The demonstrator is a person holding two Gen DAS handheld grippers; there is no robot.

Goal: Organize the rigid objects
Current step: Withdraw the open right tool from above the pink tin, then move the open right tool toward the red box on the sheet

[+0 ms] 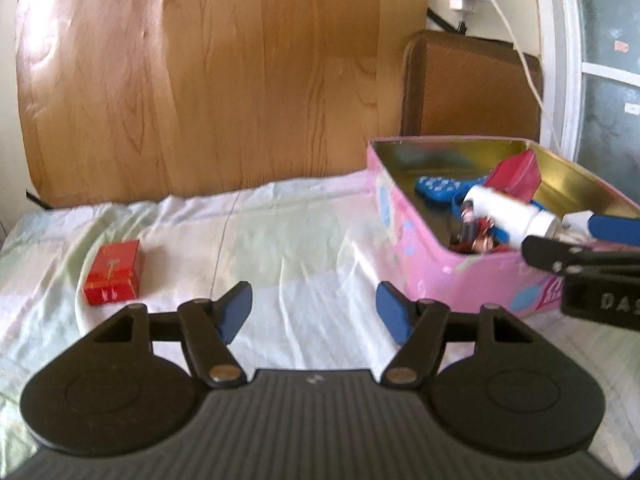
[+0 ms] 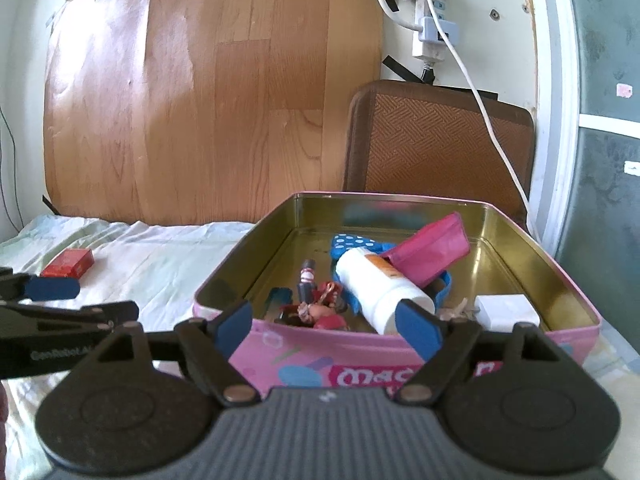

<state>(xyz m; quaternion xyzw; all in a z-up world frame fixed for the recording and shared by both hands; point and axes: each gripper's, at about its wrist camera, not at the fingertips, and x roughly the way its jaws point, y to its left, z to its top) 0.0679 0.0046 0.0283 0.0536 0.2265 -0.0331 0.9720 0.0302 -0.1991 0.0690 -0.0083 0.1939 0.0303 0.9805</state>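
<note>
In the left wrist view the left gripper (image 1: 314, 314) sits at bottom centre with its blue-padded fingers spread and nothing between them, above a pale wrinkled bedsheet (image 1: 280, 248); a small red cardboard box (image 1: 113, 272) lies on the sheet at the left of the frame. The right gripper (image 2: 326, 326), also spread and holding nothing, hovers at the near rim of the open pink rectangular tin (image 2: 400, 364) in the centre of its view. Inside the tin lie a white plastic bottle (image 2: 376, 284), a pink pouch (image 2: 428, 250), a blue dotted item (image 2: 352, 242) and a small red figurine (image 2: 320, 304).

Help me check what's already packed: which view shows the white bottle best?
Right wrist view: the white bottle lies nearly whole inside the pink tin. The left wrist view shows it smaller, near the frame's edge.
</note>
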